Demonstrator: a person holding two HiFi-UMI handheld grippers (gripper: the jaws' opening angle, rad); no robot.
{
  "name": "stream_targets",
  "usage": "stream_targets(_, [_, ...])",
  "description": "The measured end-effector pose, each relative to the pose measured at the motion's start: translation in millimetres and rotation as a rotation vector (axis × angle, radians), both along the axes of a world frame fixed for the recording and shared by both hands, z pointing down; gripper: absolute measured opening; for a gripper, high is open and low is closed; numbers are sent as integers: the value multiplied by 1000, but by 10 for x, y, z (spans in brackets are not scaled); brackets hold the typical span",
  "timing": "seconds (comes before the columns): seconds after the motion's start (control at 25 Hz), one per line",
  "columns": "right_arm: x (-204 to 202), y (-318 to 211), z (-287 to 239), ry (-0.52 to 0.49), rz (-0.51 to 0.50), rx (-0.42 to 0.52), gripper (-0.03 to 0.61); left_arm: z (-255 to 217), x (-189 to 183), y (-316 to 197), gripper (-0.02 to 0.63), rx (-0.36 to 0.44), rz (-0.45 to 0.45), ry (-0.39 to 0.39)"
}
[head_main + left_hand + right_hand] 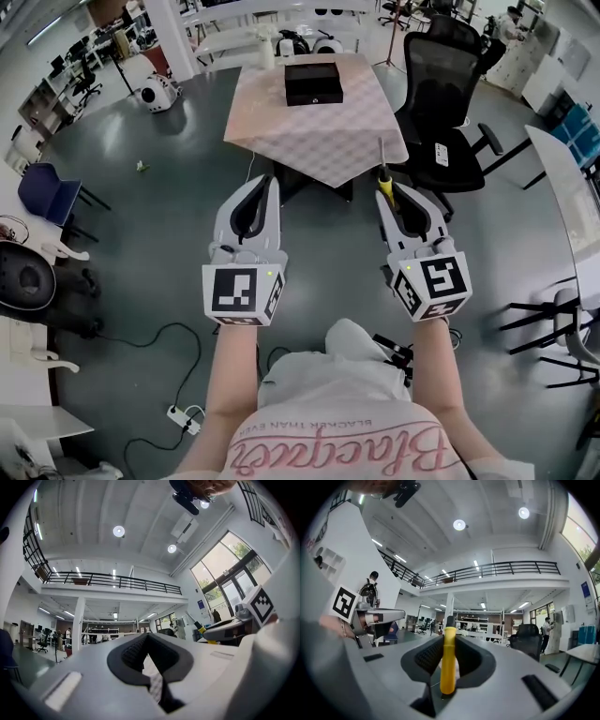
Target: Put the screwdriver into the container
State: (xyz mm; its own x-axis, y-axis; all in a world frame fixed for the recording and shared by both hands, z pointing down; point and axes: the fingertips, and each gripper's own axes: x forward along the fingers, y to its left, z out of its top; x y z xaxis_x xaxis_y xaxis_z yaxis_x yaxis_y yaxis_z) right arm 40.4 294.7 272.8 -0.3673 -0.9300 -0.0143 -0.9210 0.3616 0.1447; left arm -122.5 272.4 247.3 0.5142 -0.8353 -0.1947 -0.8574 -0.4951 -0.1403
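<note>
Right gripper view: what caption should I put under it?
Right gripper shut on the yellow-handled screwdriver, inside a big hall.

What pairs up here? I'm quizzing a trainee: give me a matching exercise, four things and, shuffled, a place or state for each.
1 screwdriver
2 black container
3 left gripper
4 office chair

a on the table
b shut, empty
c on the floor beside the table
d clamped in the right gripper

Pairs: 1-d, 2-a, 3-b, 4-c

Left gripper [265, 183]: centre-left of frame, jaws together, empty.
Right gripper [386, 195]: centre-right, clamped on screwdriver [448, 663].
Forearms [230, 375]: bare, parallel, stretched forward.
</note>
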Motion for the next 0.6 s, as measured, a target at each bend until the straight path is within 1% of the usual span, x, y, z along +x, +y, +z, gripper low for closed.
stream_targets(0.16, [12,-398,61,1,-11,-7,77,40,0,-367,5,-3,-13,-3])
stream_targets(0.28, [62,-809,60,-4,-20,-7,77,47,35,-752,5,-7,-29,3])
stream_targets(0.44, [178,-1493,124,3,-49,-22,77,126,161,-1407,4,-25,-53,6])
stream_targets(0.6, [385,-2306,181,7,-79,-33,77,152,365,-2223,4,-33,-80,20])
